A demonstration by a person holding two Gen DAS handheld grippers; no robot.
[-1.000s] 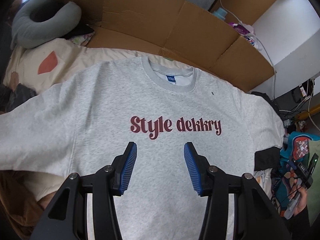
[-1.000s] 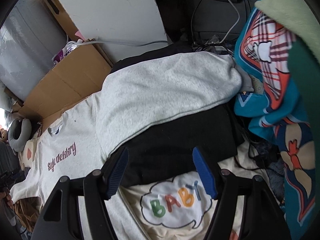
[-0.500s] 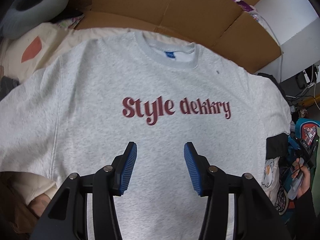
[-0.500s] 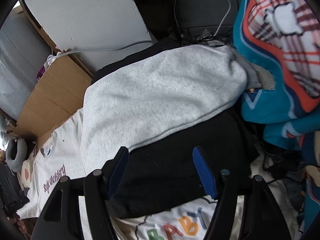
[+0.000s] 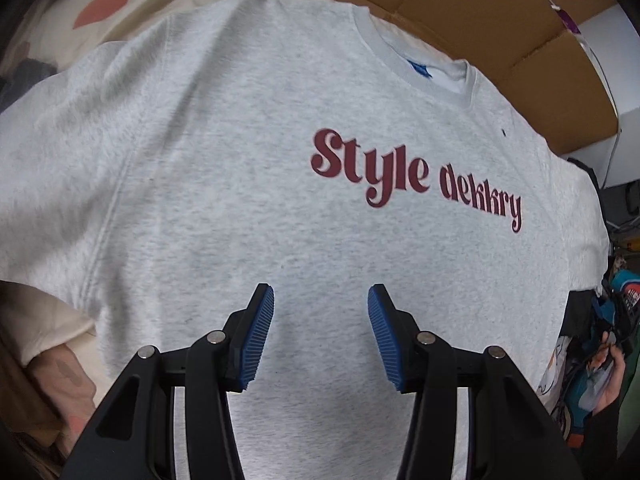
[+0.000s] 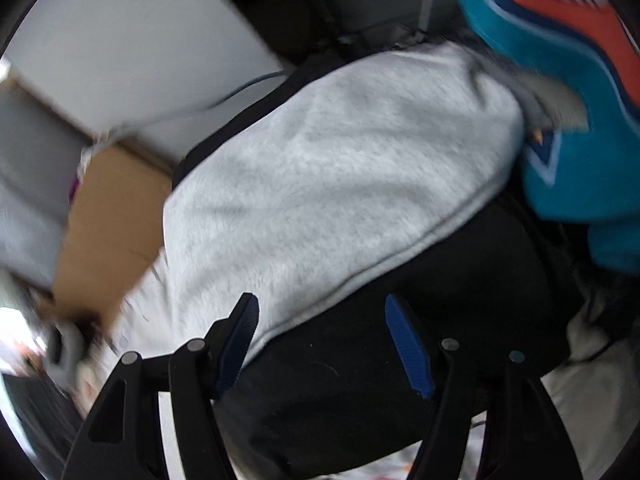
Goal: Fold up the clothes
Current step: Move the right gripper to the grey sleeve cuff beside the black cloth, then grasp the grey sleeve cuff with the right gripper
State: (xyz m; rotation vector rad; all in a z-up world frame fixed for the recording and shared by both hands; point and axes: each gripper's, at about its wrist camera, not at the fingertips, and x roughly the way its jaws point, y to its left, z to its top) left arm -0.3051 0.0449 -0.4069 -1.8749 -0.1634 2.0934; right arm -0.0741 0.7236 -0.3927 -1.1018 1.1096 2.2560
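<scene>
A light grey sweatshirt (image 5: 224,200) with dark red "Style dekkry" lettering lies flat, front up, collar at the far side. My left gripper (image 5: 321,300) is open and empty, close above its lower chest. In the right wrist view the sweatshirt's right sleeve (image 6: 340,176) drapes over a black cloth (image 6: 400,344). My right gripper (image 6: 322,312) is open and empty, hovering over the sleeve's lower edge and the black cloth. This view is blurred.
Flattened cardboard (image 5: 460,12) lies behind the collar. A cream patterned sheet (image 5: 52,28) shows at the left. A teal and orange blanket (image 6: 572,92) crowds the sleeve's cuff end. A grey wall panel (image 6: 132,56) and a cable lie beyond.
My left gripper has moved closer to the sweatshirt and towards its left side. My right gripper has moved in closer to the sleeve. Both stay open.
</scene>
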